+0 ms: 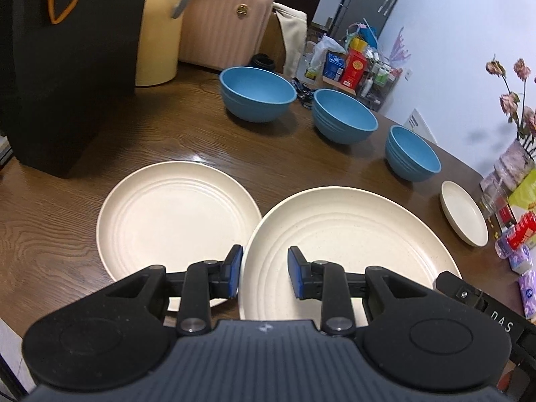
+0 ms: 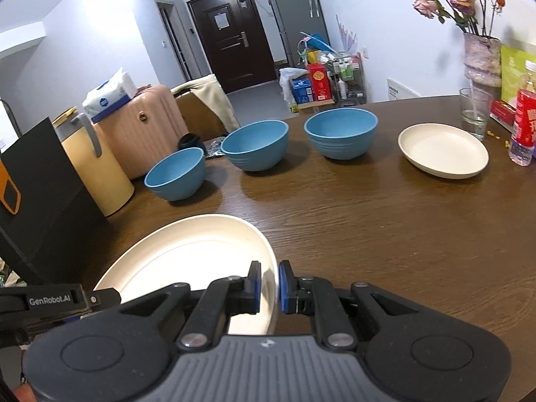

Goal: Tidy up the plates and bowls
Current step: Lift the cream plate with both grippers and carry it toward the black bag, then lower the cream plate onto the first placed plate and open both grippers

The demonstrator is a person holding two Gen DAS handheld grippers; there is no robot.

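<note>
Three blue bowls stand in a row at the back of the brown table: a large one (image 1: 257,93), a middle one (image 1: 345,115) and a small one (image 1: 412,152). Two large cream plates lie near me: one flat on the left (image 1: 174,221), one raised on the right (image 1: 355,248). A small cream plate (image 1: 464,212) lies far right. My left gripper (image 1: 264,273) is open, straddling the raised plate's left rim. My right gripper (image 2: 268,286) is shut on that plate's (image 2: 187,254) right rim. The bowls (image 2: 256,144) and small plate (image 2: 442,149) also show in the right wrist view.
A black box (image 1: 67,67) and a yellow bin (image 1: 157,33) stand at the table's left. A vase of flowers (image 2: 480,60), a glass (image 2: 474,112), a bottle (image 2: 524,124) and packets crowd the right edge. A pink suitcase (image 2: 144,127) stands behind the table.
</note>
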